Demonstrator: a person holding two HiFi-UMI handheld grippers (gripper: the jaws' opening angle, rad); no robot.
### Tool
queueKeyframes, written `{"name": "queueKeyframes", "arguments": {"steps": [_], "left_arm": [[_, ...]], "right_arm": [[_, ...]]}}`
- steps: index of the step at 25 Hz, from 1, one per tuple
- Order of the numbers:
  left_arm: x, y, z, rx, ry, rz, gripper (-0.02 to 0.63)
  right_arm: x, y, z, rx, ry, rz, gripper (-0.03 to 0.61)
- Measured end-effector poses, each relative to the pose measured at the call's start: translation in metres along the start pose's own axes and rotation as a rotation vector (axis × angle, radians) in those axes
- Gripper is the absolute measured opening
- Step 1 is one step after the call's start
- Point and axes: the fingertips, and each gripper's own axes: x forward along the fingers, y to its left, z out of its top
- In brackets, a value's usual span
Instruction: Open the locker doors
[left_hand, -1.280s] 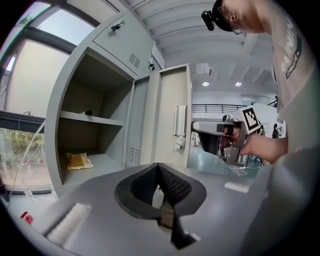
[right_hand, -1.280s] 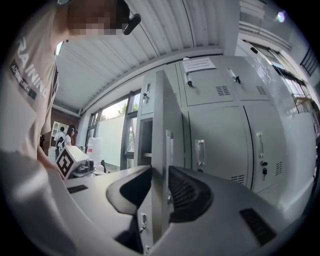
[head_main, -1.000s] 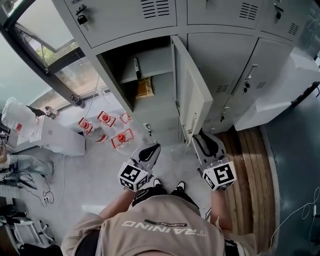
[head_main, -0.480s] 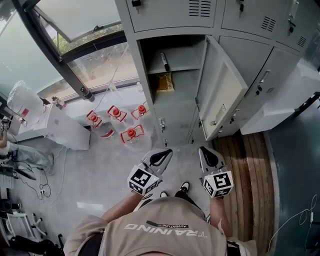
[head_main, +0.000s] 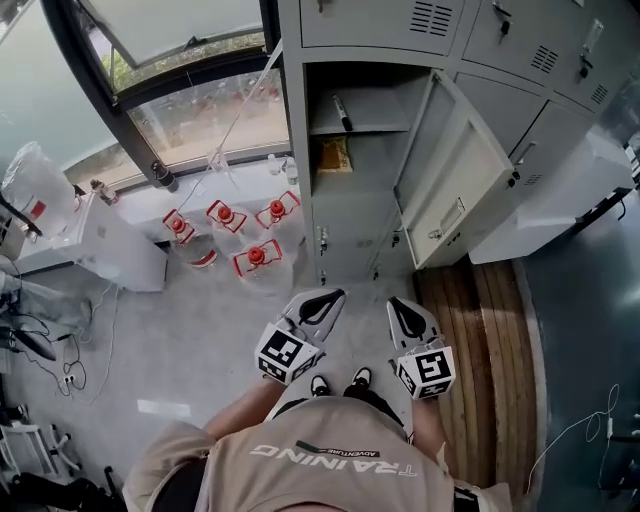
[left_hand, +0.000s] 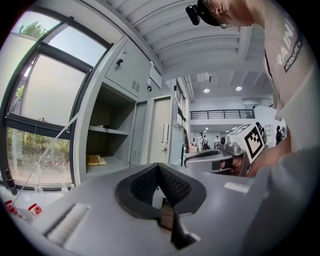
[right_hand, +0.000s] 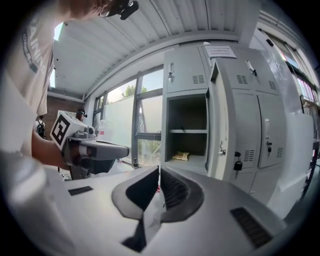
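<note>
The grey locker (head_main: 375, 215) has one door (head_main: 455, 185) swung open to the right. Its compartment (head_main: 355, 140) holds a dark marker (head_main: 342, 112) on the shelf and a yellow packet (head_main: 333, 155) below it. The neighbouring doors (head_main: 545, 125) are closed. My left gripper (head_main: 335, 296) and right gripper (head_main: 392, 304) are both shut and empty, held low in front of the locker and apart from it. In the left gripper view the left gripper (left_hand: 158, 167) points at the open compartment (left_hand: 105, 140). From the right gripper (right_hand: 159, 170) I see the door (right_hand: 215, 120) edge-on.
Three red-capped water bottles (head_main: 225, 215) stand on the floor left of the locker, under a window (head_main: 190, 110). A white box (head_main: 115, 260) sits further left. Wooden boards (head_main: 480, 330) lie at the right, with a white bulky object (head_main: 560, 200) beside the lockers.
The right gripper has come away from the open door's edge. Both grippers and the view have backed off from the locker, and the door stands wider open.
</note>
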Motion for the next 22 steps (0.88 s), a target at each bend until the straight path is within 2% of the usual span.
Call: {"name": "queueKeyframes", "arguments": {"steps": [4,7,9,13,22], "left_arm": [[-0.015,-0.009,0.014,0.020,-0.007,0.021,0.006],[-0.019,-0.014,0.021,0.038,-0.011,0.032,0.006],[-0.019,-0.020,0.024,0.055,-0.019,0.034,0.006],[-0.018,-0.032,0.021,0.053,-0.015,0.042,0.006],[0.003,-0.057,0.022,0.039,-0.016,0.032,0.006]], "right_arm": [[0.006,0.003,0.027,0.009,-0.086,0.015,0.012],[0.007,0.009,0.042,-0.052,-0.107,0.037,0.011],[0.004,0.010,0.041,-0.078,-0.103,0.051,0.012],[-0.009,0.008,0.033,-0.031,-0.116,0.066,0.011],[-0.041,-0.020,0.017,-0.024,-0.071,0.039,0.011]]}}
